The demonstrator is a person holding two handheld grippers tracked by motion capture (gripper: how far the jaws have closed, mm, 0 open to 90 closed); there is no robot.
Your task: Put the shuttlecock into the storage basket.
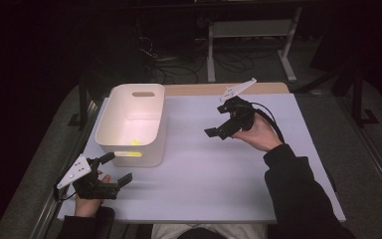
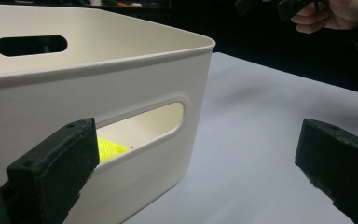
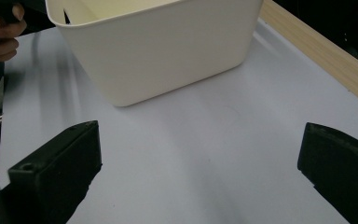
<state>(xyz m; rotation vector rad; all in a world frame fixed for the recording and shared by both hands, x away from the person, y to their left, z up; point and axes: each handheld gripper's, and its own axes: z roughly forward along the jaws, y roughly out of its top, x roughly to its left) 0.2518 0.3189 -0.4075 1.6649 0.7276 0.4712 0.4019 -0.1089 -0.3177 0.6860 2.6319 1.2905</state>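
A cream plastic bin (image 1: pixel 132 122) with handle slots stands at the left of the white table (image 1: pixel 209 169). A yellow thing (image 1: pixel 135 142) lies on its floor and shows through the near slot (image 2: pixel 109 149). My left gripper (image 1: pixel 115 169) is open just in front of the bin's near left corner, with nothing between its jaws. My right gripper (image 1: pixel 218 122) is open and held above the table to the right of the bin, empty. In the right gripper view the bin's side wall (image 3: pixel 168 51) lies ahead across bare table.
A wooden strip (image 1: pixel 219 88) runs along the table's far edge. A white metal frame (image 1: pixel 251 35) and cables stand on the dark floor beyond. The bin (image 2: pixel 98 70) fills the left half of the left gripper view.
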